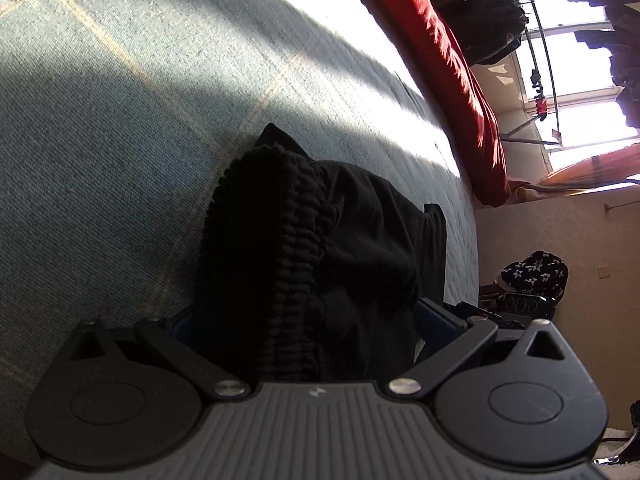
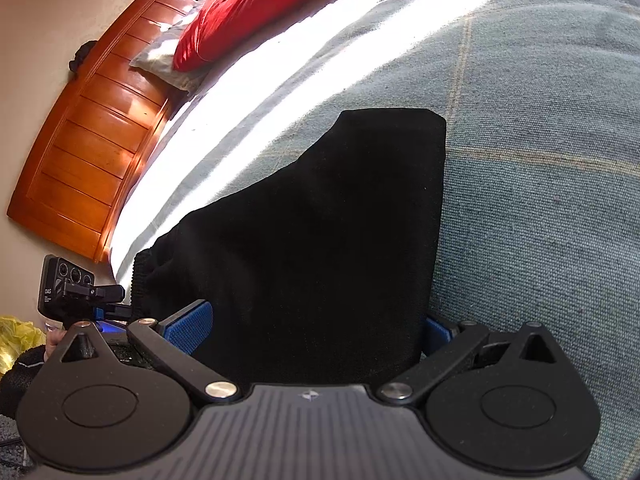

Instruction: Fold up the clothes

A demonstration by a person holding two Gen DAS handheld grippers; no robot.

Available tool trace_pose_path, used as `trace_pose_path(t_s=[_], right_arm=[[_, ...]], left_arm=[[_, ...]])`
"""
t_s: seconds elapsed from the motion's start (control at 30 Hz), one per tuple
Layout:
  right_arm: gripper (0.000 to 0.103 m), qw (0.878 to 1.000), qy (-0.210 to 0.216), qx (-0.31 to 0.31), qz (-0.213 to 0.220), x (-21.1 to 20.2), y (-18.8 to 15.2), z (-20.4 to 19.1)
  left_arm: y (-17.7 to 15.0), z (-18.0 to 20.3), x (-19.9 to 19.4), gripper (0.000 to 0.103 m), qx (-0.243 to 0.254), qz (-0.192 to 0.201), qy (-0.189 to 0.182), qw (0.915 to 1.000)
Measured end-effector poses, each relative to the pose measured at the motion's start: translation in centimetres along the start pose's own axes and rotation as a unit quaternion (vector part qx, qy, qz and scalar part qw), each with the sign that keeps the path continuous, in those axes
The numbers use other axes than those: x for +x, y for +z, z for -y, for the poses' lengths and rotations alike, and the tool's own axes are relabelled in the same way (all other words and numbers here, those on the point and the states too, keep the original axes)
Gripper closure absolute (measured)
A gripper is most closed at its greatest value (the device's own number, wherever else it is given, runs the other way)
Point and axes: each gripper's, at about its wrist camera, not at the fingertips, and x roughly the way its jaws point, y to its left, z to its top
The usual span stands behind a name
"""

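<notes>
On the grey-green checked bedspread (image 2: 540, 140) lie black shorts (image 2: 320, 220). Left gripper (image 1: 304, 312) straddles their ribbed elastic waistband (image 1: 288, 248), right gripper (image 2: 316, 324) a leg hem; both jaws spread wide, fabric between the pads, unclamped.

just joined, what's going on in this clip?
A person with a handheld gripper in each hand is folding a black garment on a bed with a blue-grey cover. The left gripper has the ribbed elastic waistband bunched between its fingers; the right gripper has a flat part of the same cloth between its blue pads. How firmly either grips is unclear. A red blanket lies near the wooden headboard.
</notes>
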Motion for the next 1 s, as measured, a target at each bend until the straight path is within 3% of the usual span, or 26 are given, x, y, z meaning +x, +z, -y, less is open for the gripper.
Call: trace_pose_path(t_s=[0.23,0.47,0.73,0.8,1.0], right_arm=[[0.000,0.999,0.041,0.022,-0.012,-1.1,-1.3,0.7],[0.000,0.998,0.056,0.013,-0.019,1.6,1.2,0.3],[0.000,0.993,0.105,0.035,-0.051,0.3,-1.3,1.3],[0.000,0.991,0.115,0.040,-0.052,0.3,-1.4,1.6],[0.000,0.992,0.101,0.018,-0.074,3.2,1.0,0.0]], left_arm=[[0.5,-0.9,0.4,0.001,-0.010,0.007,-0.027,0.9996],[3.7,0.5,2.3,0.001,0.015,-0.013,-0.016,0.9997],[-0.1,-0.2,0.6,0.001,0.006,-0.017,-0.032,0.9993],[0.3,-0.3,0.8,0.001,0.003,-0.018,-0.034,0.9992],[2.6,0.1,2.1,0.001,0.017,-0.033,-0.030,0.9989]])
